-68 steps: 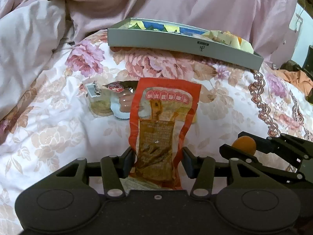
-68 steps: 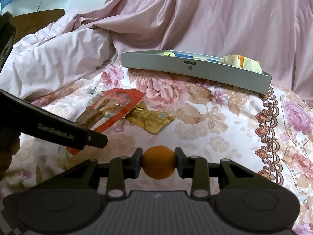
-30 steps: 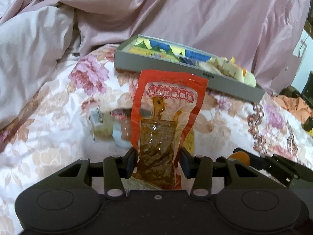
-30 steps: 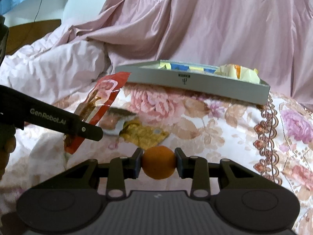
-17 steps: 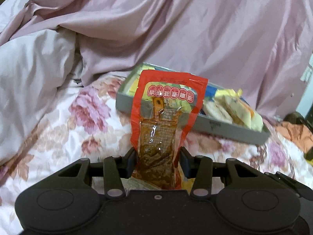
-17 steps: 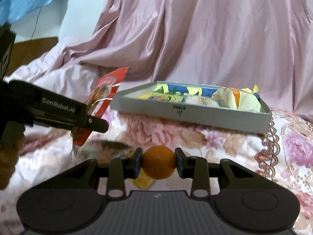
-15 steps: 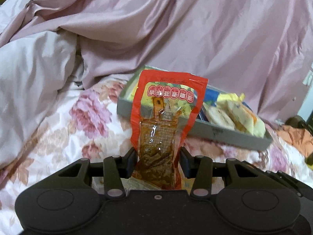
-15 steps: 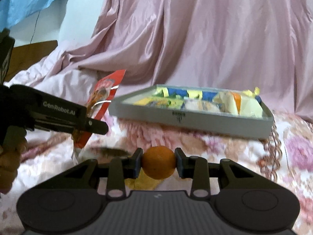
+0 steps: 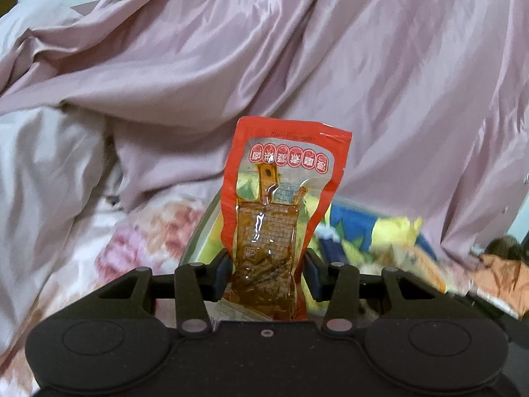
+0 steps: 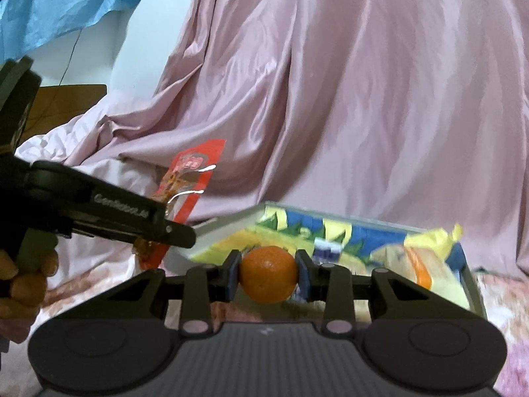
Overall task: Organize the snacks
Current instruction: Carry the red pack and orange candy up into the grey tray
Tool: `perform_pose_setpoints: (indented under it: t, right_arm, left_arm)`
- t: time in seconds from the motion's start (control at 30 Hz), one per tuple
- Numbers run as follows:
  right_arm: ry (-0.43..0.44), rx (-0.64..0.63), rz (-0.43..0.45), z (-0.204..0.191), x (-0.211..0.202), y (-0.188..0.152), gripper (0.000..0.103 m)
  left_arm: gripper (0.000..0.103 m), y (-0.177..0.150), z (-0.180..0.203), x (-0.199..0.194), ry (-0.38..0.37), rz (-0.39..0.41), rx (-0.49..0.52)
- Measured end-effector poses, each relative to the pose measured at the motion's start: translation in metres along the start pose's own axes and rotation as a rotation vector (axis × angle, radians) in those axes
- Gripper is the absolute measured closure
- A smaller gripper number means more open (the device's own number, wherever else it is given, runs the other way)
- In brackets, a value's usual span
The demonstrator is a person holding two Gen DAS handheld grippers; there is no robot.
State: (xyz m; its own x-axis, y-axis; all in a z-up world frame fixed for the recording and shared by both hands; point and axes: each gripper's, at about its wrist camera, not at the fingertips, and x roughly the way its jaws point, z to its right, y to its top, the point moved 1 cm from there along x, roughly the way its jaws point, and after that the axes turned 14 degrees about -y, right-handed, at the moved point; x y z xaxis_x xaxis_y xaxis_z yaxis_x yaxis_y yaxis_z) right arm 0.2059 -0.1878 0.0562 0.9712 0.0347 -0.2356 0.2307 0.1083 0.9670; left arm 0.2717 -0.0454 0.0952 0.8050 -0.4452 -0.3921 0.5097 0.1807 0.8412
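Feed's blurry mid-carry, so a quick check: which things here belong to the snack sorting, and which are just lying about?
Job:
- red plastic snack pouch, in left gripper
- small round orange fruit, in right gripper
- grey rectangular tray of wrapped snacks

Lying about:
- pink satin sheet
- floral bedspread
- blue cloth

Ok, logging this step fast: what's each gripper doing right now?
Left gripper: shut on the red snack pouch.
Right gripper: shut on the small orange.
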Motion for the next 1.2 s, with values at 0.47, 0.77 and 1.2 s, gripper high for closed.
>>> perform_pose_setpoints:
  t: [0.47, 0.77, 1.2]
  right_arm:
    - [-0.013, -0.01, 0.004, -0.007, 0.047, -0.003, 0.064]
    - [-0.018, 0.02, -0.03, -0.005, 0.064, -0.015, 0.064]
    - [-0.021, 0.03, -0.049, -0.004, 0.071, -0.021, 0.064]
  left_arm:
    - [0.055, 0.026, -0.015, 0.042, 0.021, 0.04, -0.027]
    - [0.055, 0.018, -0.025, 0.057, 0.039, 0.015, -0.028]
    - [0.054, 0.009, -0.026, 0.07, 0.051, -0.027, -0.016]
